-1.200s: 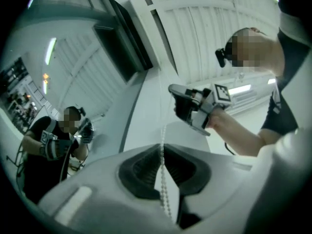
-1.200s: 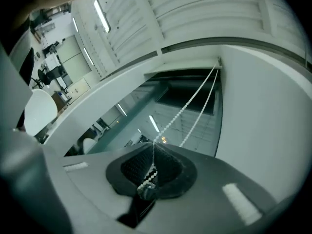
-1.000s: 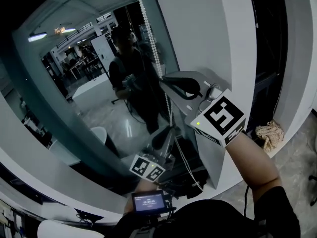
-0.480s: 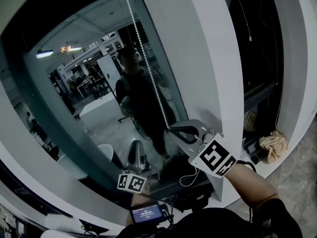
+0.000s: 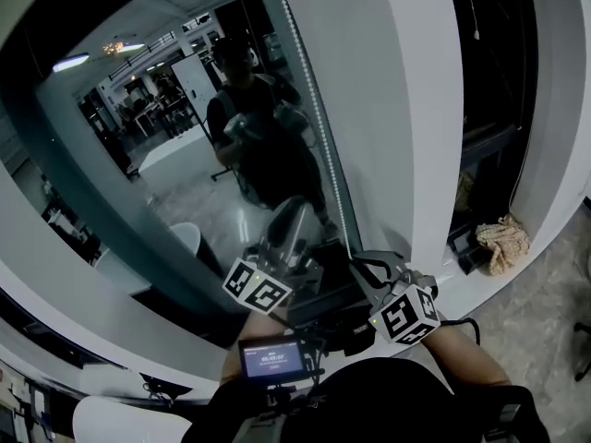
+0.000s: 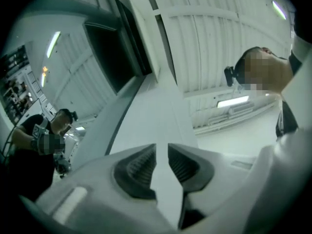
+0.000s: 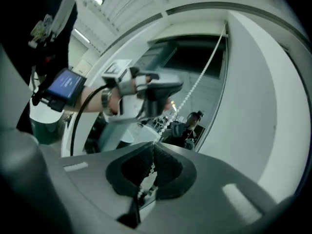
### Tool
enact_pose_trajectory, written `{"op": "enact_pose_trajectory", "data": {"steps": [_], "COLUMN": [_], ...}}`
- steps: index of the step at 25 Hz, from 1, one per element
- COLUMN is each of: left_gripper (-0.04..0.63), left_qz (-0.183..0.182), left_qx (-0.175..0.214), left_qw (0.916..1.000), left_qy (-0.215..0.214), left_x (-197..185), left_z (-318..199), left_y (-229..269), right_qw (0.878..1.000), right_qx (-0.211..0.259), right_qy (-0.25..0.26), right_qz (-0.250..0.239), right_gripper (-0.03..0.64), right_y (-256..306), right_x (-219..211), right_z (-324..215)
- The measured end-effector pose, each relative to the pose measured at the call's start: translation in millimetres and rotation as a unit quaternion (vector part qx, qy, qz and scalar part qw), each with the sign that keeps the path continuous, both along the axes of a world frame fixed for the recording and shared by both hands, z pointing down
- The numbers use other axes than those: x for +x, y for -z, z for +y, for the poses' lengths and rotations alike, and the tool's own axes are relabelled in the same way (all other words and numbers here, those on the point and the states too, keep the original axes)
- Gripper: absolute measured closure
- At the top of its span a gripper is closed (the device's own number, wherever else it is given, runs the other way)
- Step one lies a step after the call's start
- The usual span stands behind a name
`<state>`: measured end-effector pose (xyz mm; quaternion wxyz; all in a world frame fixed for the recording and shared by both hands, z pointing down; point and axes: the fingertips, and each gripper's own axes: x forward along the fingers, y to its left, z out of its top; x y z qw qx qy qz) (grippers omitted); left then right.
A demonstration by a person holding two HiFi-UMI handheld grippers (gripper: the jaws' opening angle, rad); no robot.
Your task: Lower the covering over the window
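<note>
Between the jaws of the right gripper [image 7: 152,147] we find a bead chain [image 7: 196,85], and the two ribbed dark pads are clamped on it. The chain is a thin string of small, round, white beads. A few beads show low in the gap between the pads. From the jaw tips it rises in a straight, taut line, up and to the right.

In the head view the chain runs along the right edge of the window glass [image 5: 185,155], just beside a white pillar [image 5: 406,109], and down to the right gripper near the sill.

The left gripper [image 6: 162,151] sits to the left of the chain, apart from it. Its jaws are opening, with a narrow gap between the pads and nothing in it. The dark glass mirrors a person holding both grippers.
</note>
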<state>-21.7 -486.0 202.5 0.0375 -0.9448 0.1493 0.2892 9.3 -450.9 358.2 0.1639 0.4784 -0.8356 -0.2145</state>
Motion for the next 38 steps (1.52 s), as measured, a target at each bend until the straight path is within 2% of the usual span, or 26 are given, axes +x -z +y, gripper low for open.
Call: {"op": "enact_pose_trajectory", "data": {"steps": [5,8,11,15,18,20,21,23,26,27,30,34,36,38], "left_gripper": [0.513,0.503,0.503,0.496,0.421,0.411,0.425,0.572,0.581,0.582,0.583,0.583,0.583,0.583], "left_qz": [0.014,0.012,0.006,0.020,0.026,0.027,0.028,0.035,0.042,0.034,-0.027,-0.090,-0.132,-0.175], "left_qx": [0.005,0.007,0.003,0.009,0.019,0.021,0.021,0.015,-0.005,-0.011,-0.017,-0.044,-0.063,-0.084], "left_qw": [0.9989,0.9972,0.9955,0.9912,0.9859,0.9865,0.9884,0.9924,0.9933,0.9938,0.9967,0.9937,0.9888,0.9809], "left_qy": [-0.044,-0.073,-0.094,-0.130,-0.164,-0.160,-0.148,-0.117,-0.108,-0.105,-0.075,-0.049,-0.030,-0.019], "left_x": [20.6,36.9,51.6,54.7,53.9,55.4,55.2,50.8,43.4,44.5,58.4,68.3,70.6,71.2], "left_z": [7.1,19.0,27.4,41.1,54.3,54.9,51.8,42.2,32.2,29.6,21.9,10.3,3.5,-1.0], "left_y": [24.7,26.9,19.3,23.4,27.9,28.5,28.7,29.5,27.6,23.7,-4.2,-55.1,-93.8,-147.5], "right_qw": [0.995,0.990,0.988,0.987,0.986,0.986,0.986,0.986,0.985,0.984,0.975,0.962,0.959,0.958], "right_qx": [-0.092,-0.141,-0.157,-0.161,-0.166,-0.167,-0.166,-0.165,-0.169,-0.177,-0.220,-0.268,-0.281,-0.279], "right_qy": [0.002,-0.004,-0.007,-0.007,-0.003,0.002,0.005,0.011,0.012,0.011,0.018,0.030,0.021,0.008], "right_qz": [0.034,0.029,0.016,0.008,0.004,0.005,0.006,0.006,0.004,0.007,0.029,0.042,0.016,-0.065], "right_gripper": [0.609,0.611,0.612,0.612,0.612,0.612,0.612,0.612,0.612,0.612,0.612,0.607,0.593,0.567], "right_y": [-95.1,-136.2,-144.2,-143.2,-143.9,-144.0,-143.5,-141.6,-142.1,-146.2,-172.9,-207.6,-214.0,-205.1], "right_x": [-12.0,-7.7,-1.8,-2.1,-3.3,-5.6,-7.9,-13.1,-11.7,-8.7,-5.0,-5.5,1.9,12.2], "right_z": [14.1,19.7,24.4,23.5,21.2,20.9,21.0,22.0,23.5,23.9,28.4,39.4,40.6,37.0]}}
